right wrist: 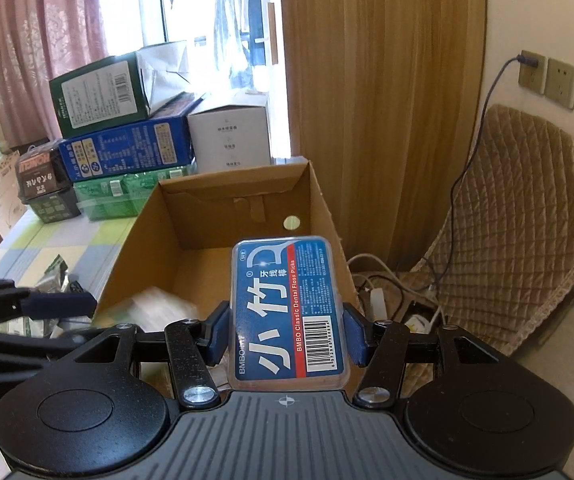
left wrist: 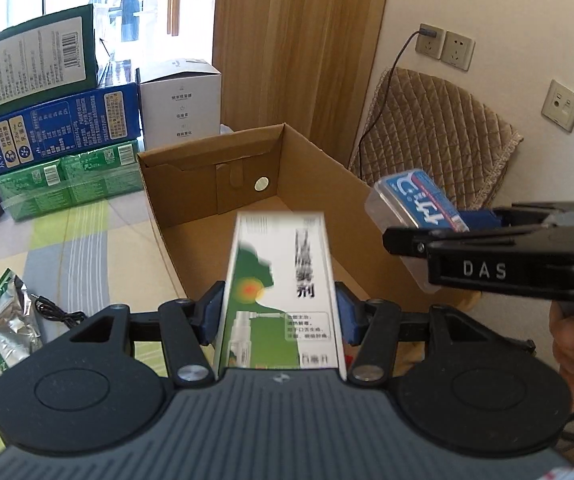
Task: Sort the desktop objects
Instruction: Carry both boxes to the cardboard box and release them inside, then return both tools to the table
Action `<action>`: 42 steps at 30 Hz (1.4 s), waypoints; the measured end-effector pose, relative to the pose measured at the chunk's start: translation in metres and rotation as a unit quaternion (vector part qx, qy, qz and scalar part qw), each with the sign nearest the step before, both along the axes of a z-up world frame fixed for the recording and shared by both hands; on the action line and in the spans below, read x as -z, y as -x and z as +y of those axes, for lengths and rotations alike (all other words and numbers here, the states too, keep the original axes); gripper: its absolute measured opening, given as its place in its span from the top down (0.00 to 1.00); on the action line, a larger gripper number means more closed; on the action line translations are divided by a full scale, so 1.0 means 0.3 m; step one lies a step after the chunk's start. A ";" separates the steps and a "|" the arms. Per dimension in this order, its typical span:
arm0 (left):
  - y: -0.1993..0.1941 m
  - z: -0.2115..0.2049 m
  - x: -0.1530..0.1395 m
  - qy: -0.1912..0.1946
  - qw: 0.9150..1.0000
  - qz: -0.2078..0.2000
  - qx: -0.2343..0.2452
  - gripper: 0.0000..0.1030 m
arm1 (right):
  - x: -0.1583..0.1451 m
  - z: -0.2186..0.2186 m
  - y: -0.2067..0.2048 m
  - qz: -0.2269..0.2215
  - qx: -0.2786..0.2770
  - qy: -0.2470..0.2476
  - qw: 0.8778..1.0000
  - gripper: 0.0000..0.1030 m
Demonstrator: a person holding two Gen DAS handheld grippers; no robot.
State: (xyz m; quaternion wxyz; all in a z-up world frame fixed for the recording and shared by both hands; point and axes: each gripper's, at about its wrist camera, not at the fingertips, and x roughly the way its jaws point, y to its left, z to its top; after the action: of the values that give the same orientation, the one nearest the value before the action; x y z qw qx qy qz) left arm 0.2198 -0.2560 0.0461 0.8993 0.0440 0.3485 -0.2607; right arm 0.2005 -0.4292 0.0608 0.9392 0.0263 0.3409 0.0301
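My left gripper [left wrist: 279,316] is shut on a white and green spray medicine box [left wrist: 281,280] and holds it over the near part of an open cardboard box [left wrist: 191,184]. My right gripper [right wrist: 287,332] is shut on a clear case of blue dental floss picks [right wrist: 289,308] above the same cardboard box [right wrist: 215,216]. In the left wrist view the right gripper [left wrist: 447,232] comes in from the right with the floss case [left wrist: 415,200] over the box's right wall. In the right wrist view the medicine box [right wrist: 151,312] shows blurred at the lower left.
Stacked green, blue and white cartons [left wrist: 59,128] stand behind the cardboard box on a striped tablecloth [left wrist: 67,248]. A foil pouch [left wrist: 11,320] and a thin black cable [left wrist: 57,312] lie at the left. A quilted chair [right wrist: 519,232] and wall sockets [right wrist: 547,76] are at the right.
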 end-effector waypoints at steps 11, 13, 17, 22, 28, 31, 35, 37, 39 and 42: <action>-0.001 0.084 -0.014 0.002 1.000 -0.009 -0.023 0.51 | 0.020 0.022 -0.026 0.009 -0.012 -0.008 1.000 0.48; 0.004 0.097 -0.015 0.000 1.000 -0.010 -0.025 0.51 | 0.021 0.025 -0.032 0.011 -0.016 -0.014 1.000 0.47; 0.014 0.123 -0.020 -0.001 0.999 -0.011 -0.030 0.51 | 0.010 0.030 -0.020 0.000 -0.007 -0.016 1.000 0.31; 0.036 0.159 -0.030 -0.002 0.999 -0.014 -0.037 0.50 | -0.019 0.036 0.013 -0.006 -0.005 -0.016 1.000 0.29; 0.088 0.224 -0.046 -0.007 0.999 -0.014 -0.050 0.47 | -0.084 0.067 0.082 -0.021 -0.009 -0.022 0.999 0.24; 0.124 0.272 -0.060 -0.010 0.998 -0.015 -0.060 0.45 | -0.124 0.097 0.123 -0.033 -0.016 -0.024 0.999 0.21; 0.180 0.348 -0.087 -0.012 0.997 -0.020 -0.077 0.39 | -0.179 0.146 0.175 -0.050 -0.027 -0.022 0.998 0.15; 0.206 0.386 -0.102 -0.014 0.996 -0.023 -0.086 0.37 | -0.199 0.177 0.201 -0.056 -0.033 -0.023 0.998 0.13; 0.233 0.429 -0.115 -0.014 0.995 -0.026 -0.095 0.34 | -0.214 0.212 0.224 -0.059 -0.044 -0.024 0.997 0.11; 0.278 0.500 -0.129 -0.015 0.993 -0.028 -0.113 0.30 | -0.224 0.276 0.260 -0.061 -0.063 -0.022 0.996 0.07</action>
State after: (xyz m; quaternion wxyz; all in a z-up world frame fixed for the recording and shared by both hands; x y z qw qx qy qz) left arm 0.1363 -0.1060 0.0847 0.9316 0.0244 0.3300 -0.1507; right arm 0.1227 -0.3465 0.1278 0.9538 0.0238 0.2830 0.0984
